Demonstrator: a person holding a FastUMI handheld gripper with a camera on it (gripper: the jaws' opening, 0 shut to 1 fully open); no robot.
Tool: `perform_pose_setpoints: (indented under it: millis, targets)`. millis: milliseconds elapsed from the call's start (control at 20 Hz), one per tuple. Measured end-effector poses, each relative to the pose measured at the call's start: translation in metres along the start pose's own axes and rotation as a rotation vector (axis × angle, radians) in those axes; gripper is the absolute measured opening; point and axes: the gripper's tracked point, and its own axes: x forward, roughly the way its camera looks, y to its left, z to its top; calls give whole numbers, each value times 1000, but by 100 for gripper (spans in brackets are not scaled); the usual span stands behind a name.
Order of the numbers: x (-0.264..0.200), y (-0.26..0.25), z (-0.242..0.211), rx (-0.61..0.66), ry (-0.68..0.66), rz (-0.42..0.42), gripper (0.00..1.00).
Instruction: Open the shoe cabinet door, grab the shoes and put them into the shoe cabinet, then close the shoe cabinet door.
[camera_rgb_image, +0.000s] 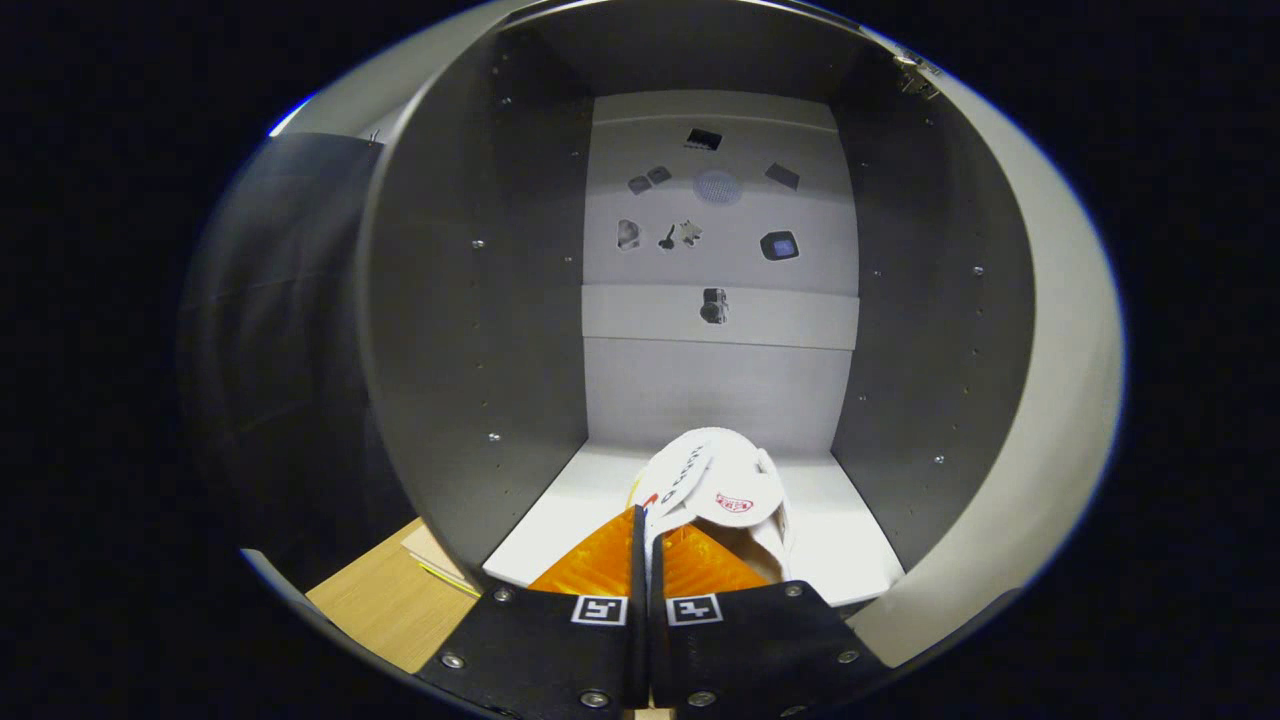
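Observation:
The shoe cabinet (470, 330) stands open in front of me, with grey side walls, a white back panel and a white bottom shelf (570, 500). A pair of white slippers (725, 490) with a small red mark hangs just ahead of my fingers, low over that shelf and inside the cabinet mouth. My gripper (643, 545) is shut on a thin white edge of the slippers, which shows in the narrow slit between the two fingers. I cannot tell whether the slippers touch the shelf. The pale cabinet door (1060, 420) is swung open on the right, below a hinge (915, 72).
Several small dark stickers (700, 235) dot the back panel, and a white cross strip (720, 315) runs across it at mid height. Black cloth (280, 350) hangs left of the cabinet. A wooden floor (385, 600) shows low on the left, outside the cabinet.

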Motion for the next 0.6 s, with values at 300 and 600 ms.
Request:
perform_pose_setpoints:
  millis: [300, 600]
  targets:
    - [82, -16, -11, -1, 80, -16, 0]
    - [97, -16, -24, 22, 117, -11, 0]
